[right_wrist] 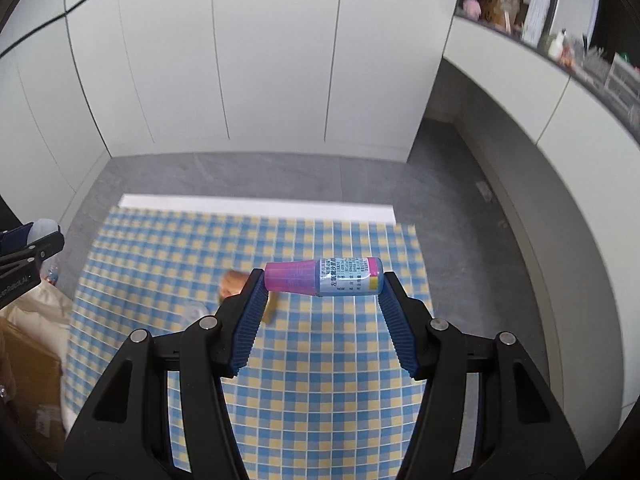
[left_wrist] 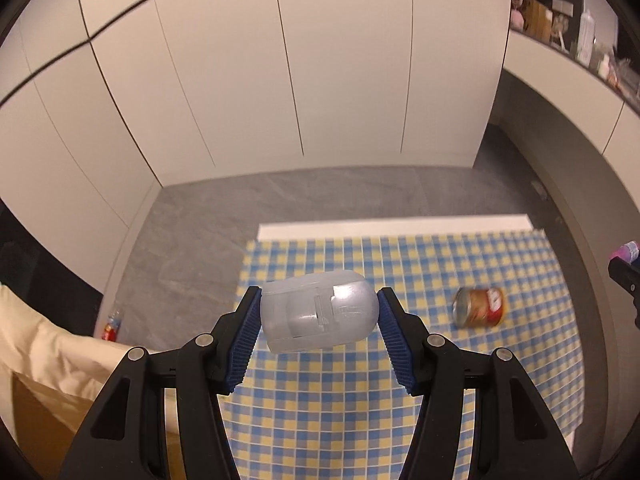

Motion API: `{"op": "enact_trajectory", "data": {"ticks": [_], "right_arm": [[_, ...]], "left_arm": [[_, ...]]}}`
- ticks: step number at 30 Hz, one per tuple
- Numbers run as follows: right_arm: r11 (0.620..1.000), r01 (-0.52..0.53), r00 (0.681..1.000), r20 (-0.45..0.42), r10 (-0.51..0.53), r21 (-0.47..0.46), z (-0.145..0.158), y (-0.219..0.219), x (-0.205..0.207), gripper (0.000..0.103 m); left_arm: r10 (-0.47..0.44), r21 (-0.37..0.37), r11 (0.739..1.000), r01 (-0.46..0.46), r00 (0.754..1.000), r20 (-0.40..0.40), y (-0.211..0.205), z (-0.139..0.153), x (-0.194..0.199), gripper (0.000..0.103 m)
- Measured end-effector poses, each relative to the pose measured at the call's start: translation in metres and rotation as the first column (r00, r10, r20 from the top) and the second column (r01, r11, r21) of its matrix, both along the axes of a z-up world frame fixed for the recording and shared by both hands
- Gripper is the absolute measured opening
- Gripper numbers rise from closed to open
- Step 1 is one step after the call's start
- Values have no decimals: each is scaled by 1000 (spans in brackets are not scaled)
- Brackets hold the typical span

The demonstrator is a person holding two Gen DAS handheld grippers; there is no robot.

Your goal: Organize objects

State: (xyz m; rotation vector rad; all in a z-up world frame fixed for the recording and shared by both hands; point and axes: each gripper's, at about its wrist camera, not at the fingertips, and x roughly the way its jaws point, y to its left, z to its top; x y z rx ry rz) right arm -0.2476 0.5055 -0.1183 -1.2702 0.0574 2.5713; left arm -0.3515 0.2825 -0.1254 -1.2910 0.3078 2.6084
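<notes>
In the left wrist view, a cream cloth (left_wrist: 44, 344) lies at the far left, with a small bottle (left_wrist: 112, 324) on the grey floor (left_wrist: 192, 232) beside it. The left gripper (left_wrist: 318, 310) is clamped on a translucent plastic case (left_wrist: 318, 312), held sideways between its blue pads (left_wrist: 246, 344), above the blue-and-yellow checked cloth (left_wrist: 360, 400) that covers the surface. To the right, a can (left_wrist: 480, 306) lies on its side on that cloth, well apart from the case.

In the right wrist view, a cardboard box (right_wrist: 28, 372) stands at the left edge. The right gripper (right_wrist: 323, 278) grips a small bottle with a pink cap (right_wrist: 324, 276) end to end, held level above the checked cloth. White cabinet doors (right_wrist: 280, 60) stand behind.
</notes>
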Motion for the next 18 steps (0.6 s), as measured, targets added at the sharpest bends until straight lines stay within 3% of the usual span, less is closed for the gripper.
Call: {"op": "enact_trajectory", "data": {"ticks": [9,18], "right_arm": [[999,-47,997,-59,48,18,87,-22,8,60],[997,-72,994,-83,74,29,141,-44,26,60]], "left_arm": [[48,59,997,-45,997,-56,-9,86,14,58],[95,22,995,-94,993,-70,-9,140,39,58]]}}
